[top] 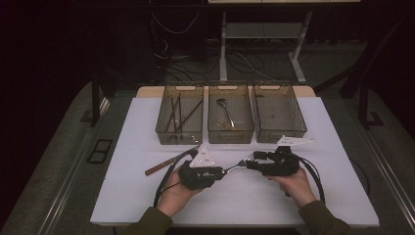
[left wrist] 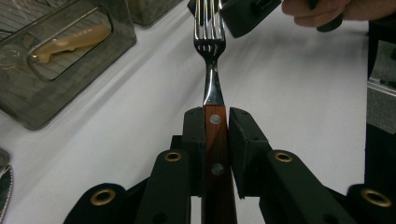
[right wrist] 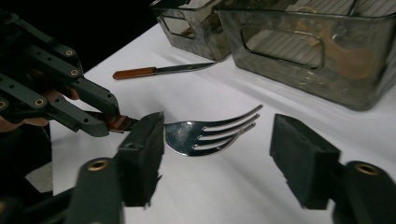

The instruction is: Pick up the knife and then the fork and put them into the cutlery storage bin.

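The white rectangular tabletop (top: 147, 196) carried three smoky transparent plastic bins (top: 230, 119) in a row along its far edge, and a brown-handled table knife (top: 169, 164) lay before the leftmost bin.

Near the front edge, at the middle, the left gripper (top: 221, 172) was clamped on the wooden riveted handle of the steel fork (left wrist: 211, 51), which was held in the air with its tines toward the right gripper (top: 248, 162). The jaws of the right gripper stood apart on both sides of the tines (right wrist: 219, 133), and the pads did not press them.

The tines were thin, curved and slippery, so the right pads could slide off them. If the left gripper let go too early, the fork could drop on the tabletop. Also the two grippers were very near and could knock together.
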`<state>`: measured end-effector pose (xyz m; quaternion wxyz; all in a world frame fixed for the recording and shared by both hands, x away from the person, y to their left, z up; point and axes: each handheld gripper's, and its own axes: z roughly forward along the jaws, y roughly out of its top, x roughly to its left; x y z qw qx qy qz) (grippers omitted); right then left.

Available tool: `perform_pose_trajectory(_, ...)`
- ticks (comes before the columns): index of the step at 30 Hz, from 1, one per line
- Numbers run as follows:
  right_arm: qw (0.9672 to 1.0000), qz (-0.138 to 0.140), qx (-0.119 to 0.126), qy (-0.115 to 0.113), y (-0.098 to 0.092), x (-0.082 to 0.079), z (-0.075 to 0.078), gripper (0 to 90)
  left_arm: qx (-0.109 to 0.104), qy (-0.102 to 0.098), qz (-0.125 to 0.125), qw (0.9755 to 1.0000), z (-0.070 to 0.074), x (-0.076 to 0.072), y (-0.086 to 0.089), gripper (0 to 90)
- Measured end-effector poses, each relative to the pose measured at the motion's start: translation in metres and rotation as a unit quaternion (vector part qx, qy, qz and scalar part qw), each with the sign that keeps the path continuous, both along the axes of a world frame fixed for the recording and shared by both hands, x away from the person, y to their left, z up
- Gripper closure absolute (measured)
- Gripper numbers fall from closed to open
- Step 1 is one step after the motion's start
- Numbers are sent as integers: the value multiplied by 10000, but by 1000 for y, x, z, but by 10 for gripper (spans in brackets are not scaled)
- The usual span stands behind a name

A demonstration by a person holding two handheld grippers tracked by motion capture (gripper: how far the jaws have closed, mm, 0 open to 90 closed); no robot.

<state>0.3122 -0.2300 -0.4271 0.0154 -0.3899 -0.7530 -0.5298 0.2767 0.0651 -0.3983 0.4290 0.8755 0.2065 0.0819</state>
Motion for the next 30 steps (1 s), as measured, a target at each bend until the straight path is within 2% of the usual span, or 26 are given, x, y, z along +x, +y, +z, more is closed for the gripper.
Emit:
perform_pose_trajectory(6, 9993, 117, 337, 144, 5, 5, -3, 557, 19, -55, 21, 10000, 0, 0, 1, 769)
perform_pose_trajectory(11, 9990, 102, 401, 172, 6, 6, -2, 663, 37, -85, 64, 9999, -2, 0, 0, 769)
perform_pose_trajectory(14, 9986, 126, 507, 104, 4, 6, 2, 729, 112, -108, 24, 9999, -4, 0, -1, 769)
perform_pose_trajectory(18, 9967, 165, 797, 17, 0, 5, 8, 806, 50, -131, 53, 9999, -5, -1, -4, 768)
perform_pose_trajectory(22, 9970, 162, 745, -163, 2, 5, 13, 824, -38, -116, 46, 9999, -6, -1, -4, 764)
perform_pose_trajectory(26, 9956, 152, 864, -332, 5, 6, 20, 860, -206, -17, -13, 9998, -8, 0, -3, 735)
perform_pose_trajectory(30, 9955, 102, 796, -496, 8, 9, 27, 864, -338, 21, 34, 9994, -9, 2, 6, 658)
